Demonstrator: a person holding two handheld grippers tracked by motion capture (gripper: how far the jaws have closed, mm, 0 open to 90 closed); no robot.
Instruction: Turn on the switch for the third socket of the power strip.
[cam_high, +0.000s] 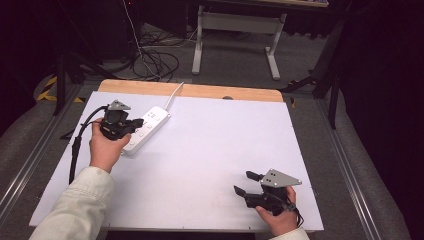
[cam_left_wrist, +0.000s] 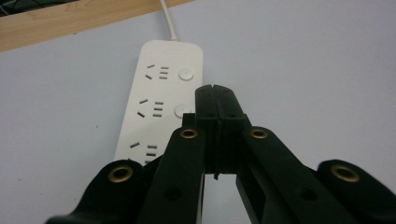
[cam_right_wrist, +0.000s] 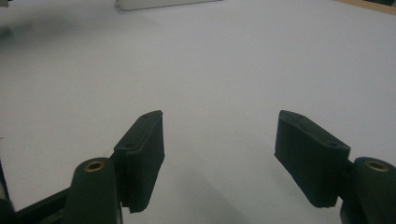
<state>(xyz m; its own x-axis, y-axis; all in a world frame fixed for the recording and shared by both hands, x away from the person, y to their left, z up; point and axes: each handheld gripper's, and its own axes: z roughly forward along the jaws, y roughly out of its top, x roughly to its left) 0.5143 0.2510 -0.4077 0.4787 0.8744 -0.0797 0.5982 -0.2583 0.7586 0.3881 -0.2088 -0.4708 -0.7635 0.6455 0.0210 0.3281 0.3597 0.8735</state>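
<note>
The left gripper (cam_left_wrist: 215, 91), jaws pressed together, is hovering over the long white plastic power strip (cam_left_wrist: 161, 100) lying lengthwise ahead at the table's far-left, while the spread-jawed right gripper (cam_high: 247, 183) is idling well apart.

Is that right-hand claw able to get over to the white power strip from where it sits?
Probably yes: the right gripper is open, with bare white table between it and the power strip. The left gripper already hovers there, so they might crowd.

No readable text, labels, brands or numbers anywhere.
</note>
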